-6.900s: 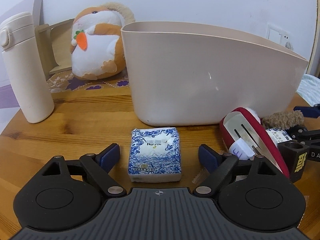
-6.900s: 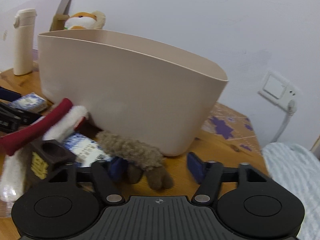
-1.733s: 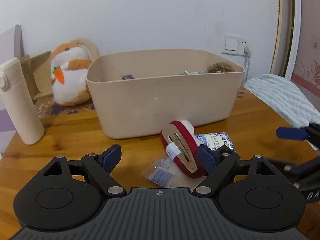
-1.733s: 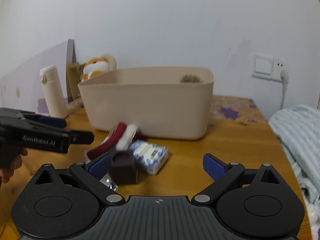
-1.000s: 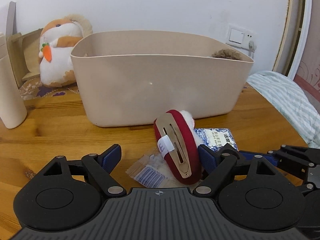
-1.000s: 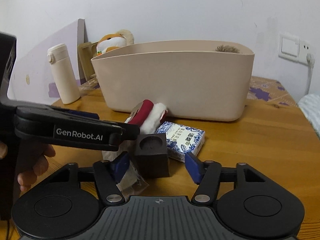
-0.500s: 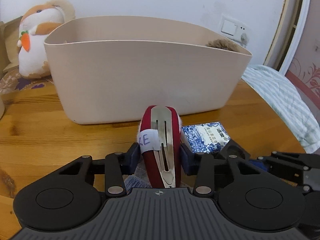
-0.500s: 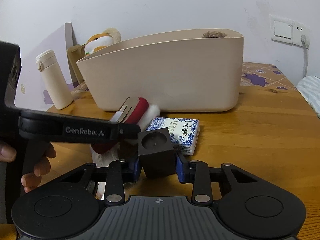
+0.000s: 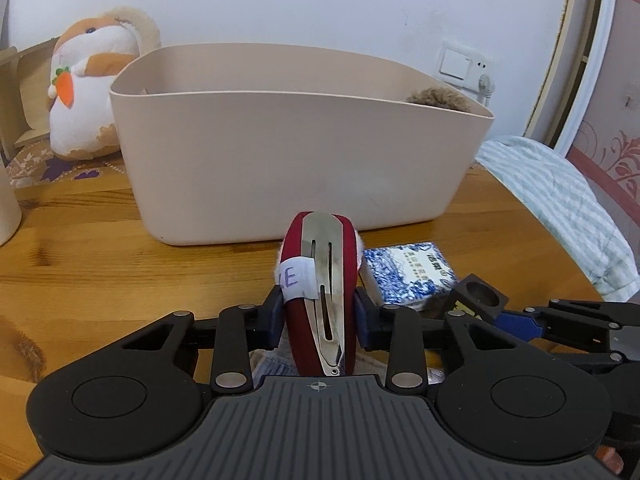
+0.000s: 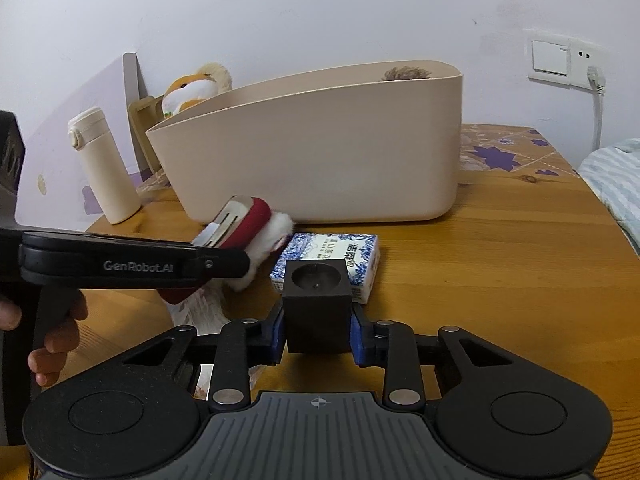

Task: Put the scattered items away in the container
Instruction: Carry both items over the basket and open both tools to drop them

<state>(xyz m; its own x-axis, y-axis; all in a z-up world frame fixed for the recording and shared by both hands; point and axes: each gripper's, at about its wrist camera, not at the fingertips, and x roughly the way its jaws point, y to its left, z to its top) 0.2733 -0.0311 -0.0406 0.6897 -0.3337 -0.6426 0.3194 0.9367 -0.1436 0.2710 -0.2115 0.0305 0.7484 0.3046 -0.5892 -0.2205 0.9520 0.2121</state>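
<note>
A red plush hair clip (image 9: 320, 280) with a metal tongue and white fluff stands on edge in front of the beige container (image 9: 288, 168). My left gripper (image 9: 318, 316) is shut on it, its jaws still closing, both pads pressing its sides. A dark cube with a round hollow (image 10: 316, 300) sits between the pads of my right gripper (image 10: 318, 334), whose jaws are also still closing on it. A blue-and-white tissue pack (image 10: 332, 252) lies on the table behind the cube. A brown fuzzy item (image 9: 438, 100) shows over the container's rim.
A clear plastic packet (image 9: 268, 364) lies under the clip. A plush hamster (image 9: 88, 92) and a cream flask (image 10: 104, 168) stand left of the container. A striped blanket (image 9: 560, 200) lies off the table's right edge. A hand (image 10: 56, 340) holds the left gripper.
Both pairs of jaws have come in from wide apart, the left onto the red clip, the right onto the dark cube. The clip now stands upright between the left pads.
</note>
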